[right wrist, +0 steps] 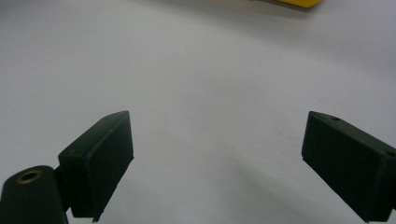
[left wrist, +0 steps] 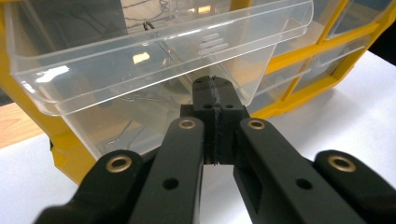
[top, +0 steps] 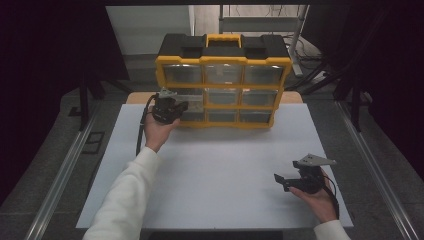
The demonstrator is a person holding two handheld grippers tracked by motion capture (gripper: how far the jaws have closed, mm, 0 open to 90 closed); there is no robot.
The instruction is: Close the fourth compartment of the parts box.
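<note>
The left tool is pressed together on the front lip of a clear plastic drawer, pinching the thin wall between its pads. In the left gripper view the drawer stands pulled partly out of the yellow and black organizer case and tips forward over the jaws. In the high view the left tool sits at the case's left column, middle row, with the left hand behind it and the white sleeve running to the near edge.

The case stands upright at the far edge of the white worktop, its front of clear drawers facing the person, three across. A yellow handle sits on top. No brand or writing can be read on the case or the drawer — the plastic carries only glare.

The right tool rests low near the near right corner of the worktop, held in the right hand, its jaws spread wide over bare white surface in the right gripper view. It lies well apart from the case.

Between the case and the near edge the worktop is bare — wide room in front of the drawer. Metal rails run along both sides beyond the worktop's edges.
</note>
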